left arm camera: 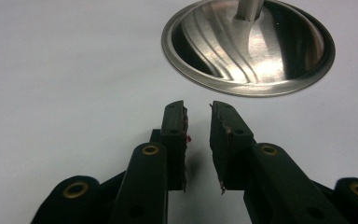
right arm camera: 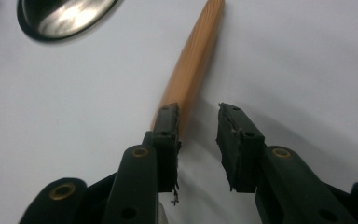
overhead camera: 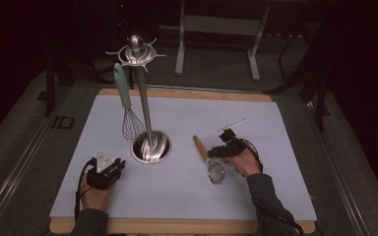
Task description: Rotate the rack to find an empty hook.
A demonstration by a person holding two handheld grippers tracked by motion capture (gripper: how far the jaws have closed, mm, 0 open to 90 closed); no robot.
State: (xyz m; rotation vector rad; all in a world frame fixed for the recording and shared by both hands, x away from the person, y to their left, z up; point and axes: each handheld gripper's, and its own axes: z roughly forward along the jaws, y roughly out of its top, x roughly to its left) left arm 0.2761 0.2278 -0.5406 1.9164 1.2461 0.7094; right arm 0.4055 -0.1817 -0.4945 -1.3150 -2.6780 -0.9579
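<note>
While the white mat [overhead camera: 187, 128] carries the steel stand [overhead camera: 145, 105] with its hung whisk [overhead camera: 128, 105], the small strainer [overhead camera: 211, 162] lies flat — its wooden handle [right arm camera: 193, 65] between the right gripper [right arm camera: 198, 116]'s parted jaws, unpinched; the left gripper [left arm camera: 198, 114] rests empty, jaws apart.

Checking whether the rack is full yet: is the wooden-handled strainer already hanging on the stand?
No, the wooden-handled strainer lies flat on the table beside the right gripper.
</note>
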